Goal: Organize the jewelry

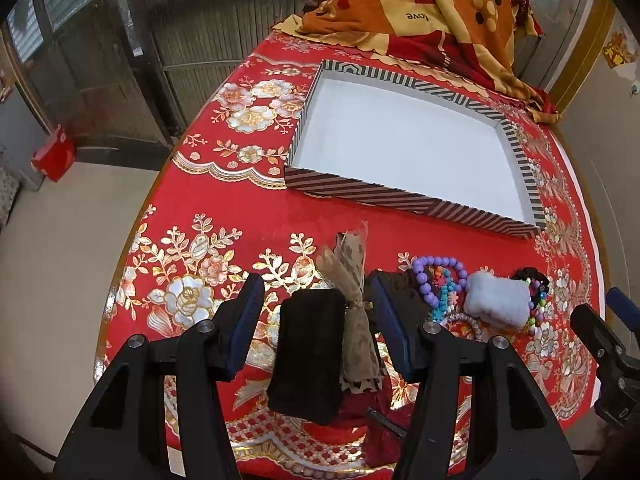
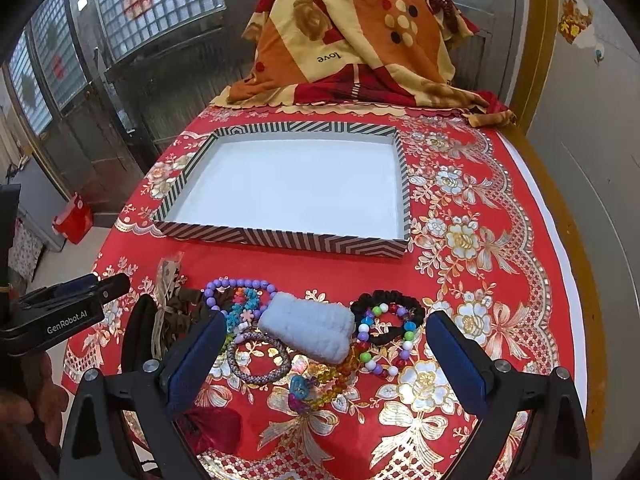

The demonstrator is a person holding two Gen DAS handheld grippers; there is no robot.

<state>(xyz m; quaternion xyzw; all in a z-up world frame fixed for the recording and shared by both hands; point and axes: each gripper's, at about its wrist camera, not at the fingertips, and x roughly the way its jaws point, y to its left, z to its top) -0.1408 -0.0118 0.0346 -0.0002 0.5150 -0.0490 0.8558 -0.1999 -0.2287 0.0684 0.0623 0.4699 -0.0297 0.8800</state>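
Both tools, left tool (image 1: 316,316) and right tool (image 2: 324,354), stand open above jewelry on the counter (image 2: 500,240); the striped box (image 2: 280,240) holds nothing, so sorting remains undone.

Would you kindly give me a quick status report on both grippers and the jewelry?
Left gripper open, straddling black pouch. Right gripper open over bracelets and white pad. Striped tray empty. Nothing blocking.
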